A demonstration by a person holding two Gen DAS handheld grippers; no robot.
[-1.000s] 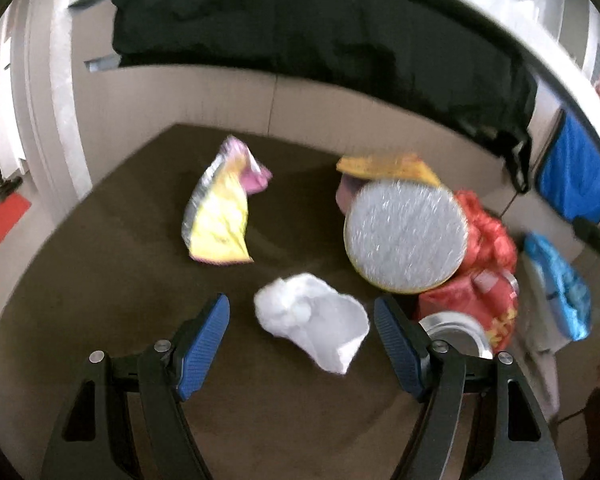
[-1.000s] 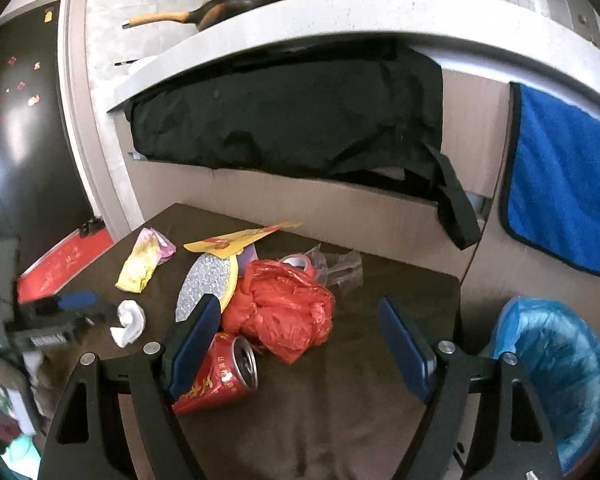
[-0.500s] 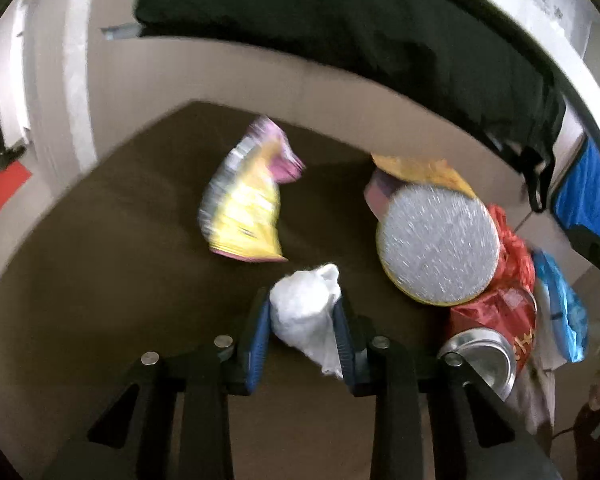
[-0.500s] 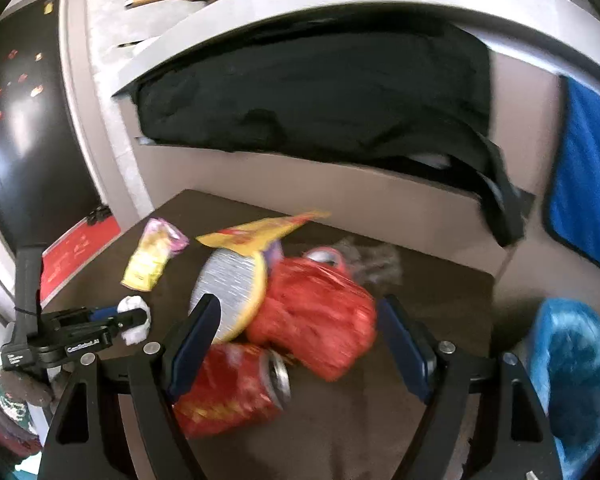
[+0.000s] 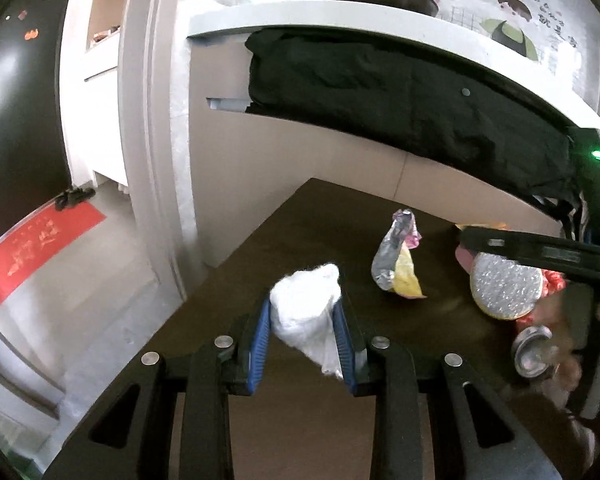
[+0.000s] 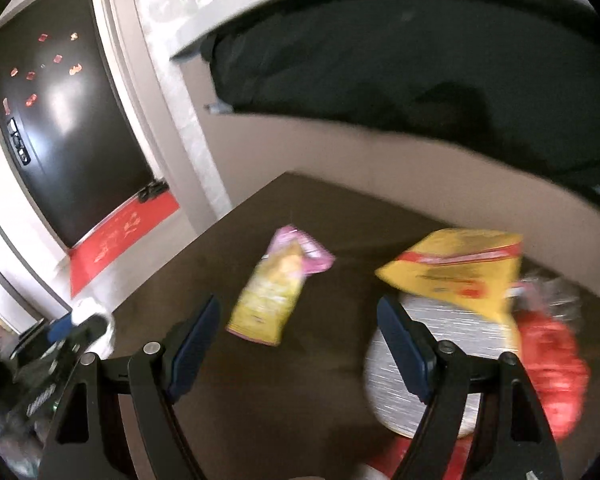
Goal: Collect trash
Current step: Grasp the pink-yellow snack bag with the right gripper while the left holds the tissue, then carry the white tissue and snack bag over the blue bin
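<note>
Dark brown tabletop (image 5: 308, 432) filled the lower part of both wrist views, set against a pale cabinet front under a white counter draped with a black cloth (image 5: 400, 96).

On the left wrist view, the left gripper (image 5: 302, 334) had its blue-padded fingers drawn in tight on a crumpled white tissue wad (image 5: 306, 312), which bulged out past the fingertips toward 12 o'clock and hung a ragged tail toward 5 o'clock; whether the wad touched the table cannot be told. At about 2 o'clock from the wad lay a yellow and silver snack wrapper (image 5: 396, 264) with a pink end. Further out toward 3 o'clock stood a round silver foil disc (image 5: 506, 288), with a red can (image 5: 534, 346) showing its metal top just below it. The right gripper's black frame crossed that view at 3 o'clock, above the disc.

On the right wrist view, which was blurred, the right gripper (image 6: 300, 344) stood wide open with nothing between its fingers. The snack wrapper (image 6: 274, 288) lay just beyond the gap, toward 11 o'clock. A yellow and red bag (image 6: 456, 268) rested at 2 o'clock, overlapping the foil disc (image 6: 428, 360), and a red plastic bag (image 6: 556, 364) sat at 3 o'clock, against the disc's edge. A red floor mat (image 6: 120, 236) lay before a dark door at 10 o'clock.
</note>
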